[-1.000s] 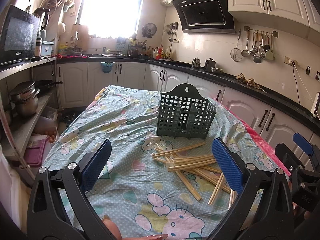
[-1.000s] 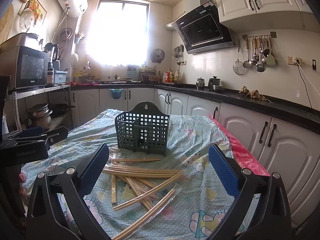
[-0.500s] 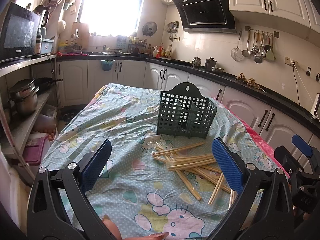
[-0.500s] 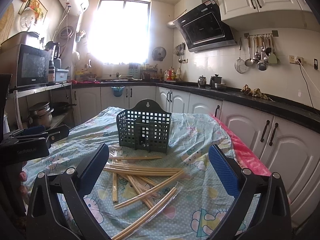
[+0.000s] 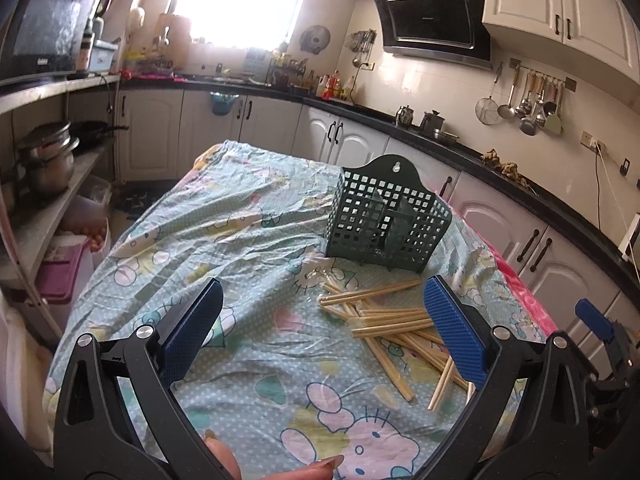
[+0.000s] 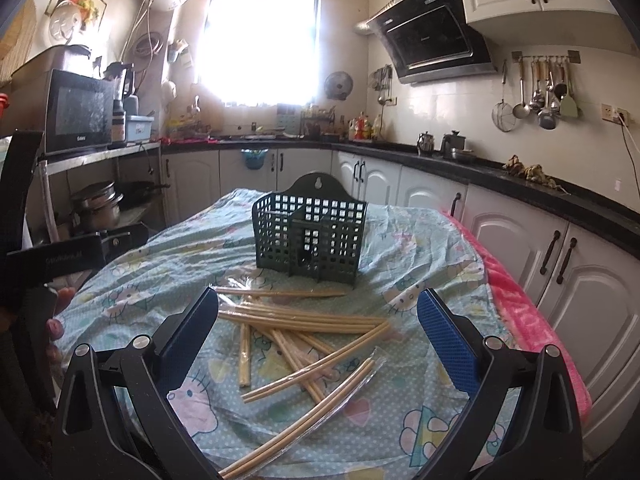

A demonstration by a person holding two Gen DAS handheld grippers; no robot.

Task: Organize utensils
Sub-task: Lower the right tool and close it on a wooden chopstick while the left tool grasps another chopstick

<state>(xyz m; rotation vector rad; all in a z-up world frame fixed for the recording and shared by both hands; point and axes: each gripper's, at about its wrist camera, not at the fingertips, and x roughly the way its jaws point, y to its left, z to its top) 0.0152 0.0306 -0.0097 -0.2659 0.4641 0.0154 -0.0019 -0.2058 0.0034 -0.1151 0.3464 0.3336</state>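
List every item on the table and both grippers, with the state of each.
left gripper: open, holding nothing
right gripper: open, holding nothing
green basket: upright, no chopsticks visible inside
chopsticks: loose, crisscrossed pile on the cloth before the basket
wrapped chopstick pair: lying flat, still in its clear sleeve
tablecloth: spread, wrinkled

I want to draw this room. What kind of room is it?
It looks like a home kitchen. A black range hood hangs on the wall, ladles and a strainer hang from a rail, and chopsticks lie on a cloth-covered table by a green utensil basket.
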